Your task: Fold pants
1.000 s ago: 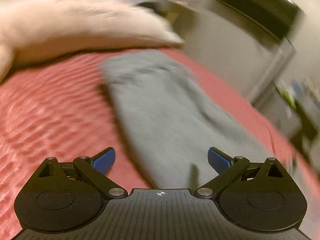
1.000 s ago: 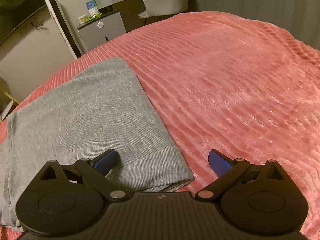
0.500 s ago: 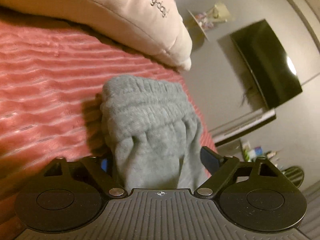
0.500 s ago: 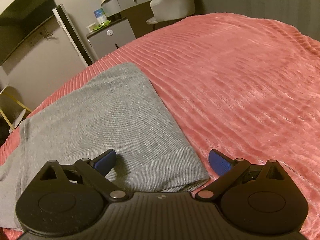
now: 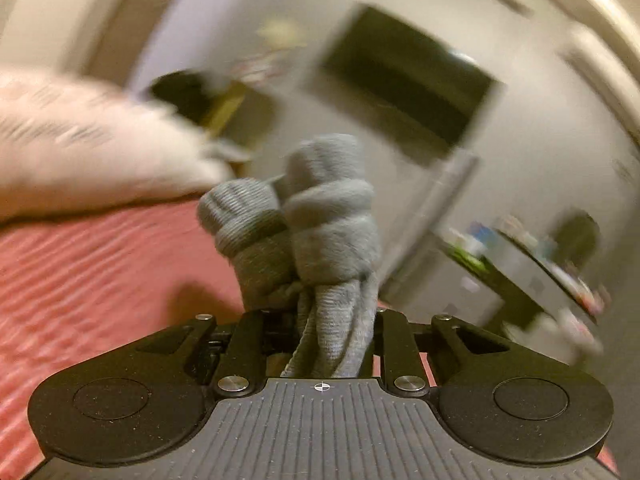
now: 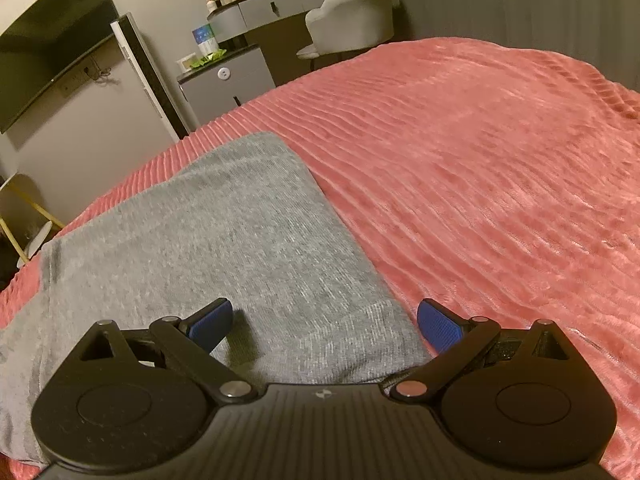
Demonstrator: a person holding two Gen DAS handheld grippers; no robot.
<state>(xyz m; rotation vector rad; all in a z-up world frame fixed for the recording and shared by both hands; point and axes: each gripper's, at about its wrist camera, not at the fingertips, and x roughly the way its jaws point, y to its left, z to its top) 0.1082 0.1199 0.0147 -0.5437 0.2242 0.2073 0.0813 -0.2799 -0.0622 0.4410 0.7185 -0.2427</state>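
Grey sweatpants (image 6: pixel 208 240) lie along the near edge of a bed covered in a ribbed coral-pink blanket (image 6: pixel 480 168), one leg spread flat with its hem end nearest the right gripper (image 6: pixel 324 324). That gripper's blue-padded fingers stand wide apart just over the hem, one pad above the cloth and the other above the blanket beside it, gripping nothing. At the other end, the left gripper (image 5: pixel 332 320) is clamped tight on the elastic waistband (image 5: pixel 304 216), which bunches up in thick rolls above the closed fingers (this view is smeared with motion, so finer detail is lost). A pale pillow (image 5: pixel 80 152) sits at the head of the bed, and a dark television (image 6: pixel 48 60) hangs on the wall beyond.

The step in hand appears to be carrying the waistband over toward the legs to make a fold. To do it well, the left hand should lift only high enough to clear the cloth, keep the band level so both layers travel together, and lay it square with the hem, while the right gripper pins or pinches the hem so the leg does not drag across the plush blanket.
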